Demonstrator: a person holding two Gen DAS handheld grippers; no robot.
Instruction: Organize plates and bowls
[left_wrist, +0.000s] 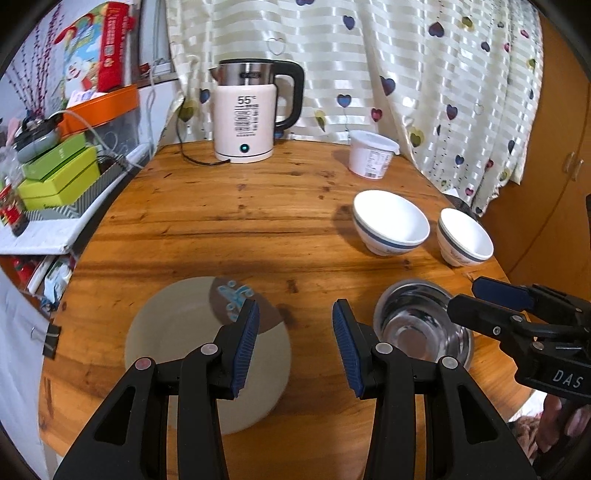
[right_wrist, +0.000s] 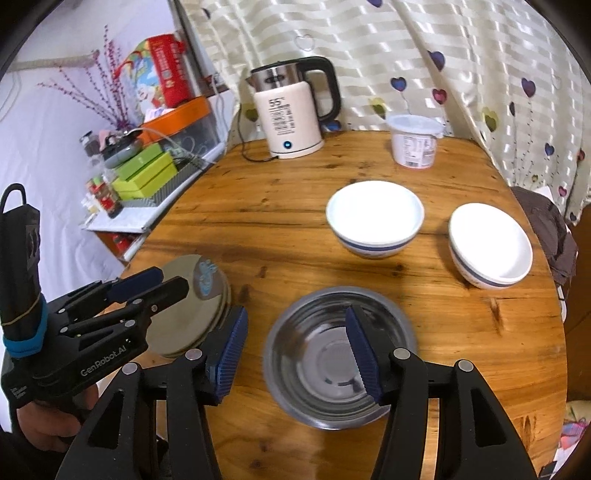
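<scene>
The left gripper (left_wrist: 295, 343) is hanging released above the near edge of the round wooden table (left_wrist: 258, 221), its blue ribbed pads apart and gripping nothing; in the right wrist view white lettering on its black body is reading "GenRobot.AI", and a hand (right_wrist: 48, 424) is holding its handle. Under its left finger the grey plates (left_wrist: 177, 339), a small stack by the right wrist view, are lying at the table's near left edge, the top one carrying a light blue pattern on a darker patch. The right gripper (right_wrist: 295, 347) is likewise standing released and empty, poised over the steel bowl (right_wrist: 321, 369), which is sitting near the table's near edge, apart from the plates; the letters "DAS" are showing on this gripper's body in the left wrist view. Farther back toward the right edge two white bowls with a blue band, the nearer-centre bowl (right_wrist: 375, 218) and the right-edge bowl (right_wrist: 491, 243), are standing upright and apart. At the far edge a cream electric kettle (right_wrist: 291, 110) is showing "55°C" above lines of print too small to read, with a blue light glowing at its base, and a white lidded tub (right_wrist: 415, 142) with an unreadable label is standing to its right, before a curtain (right_wrist: 424, 55) printed with hearts
</scene>
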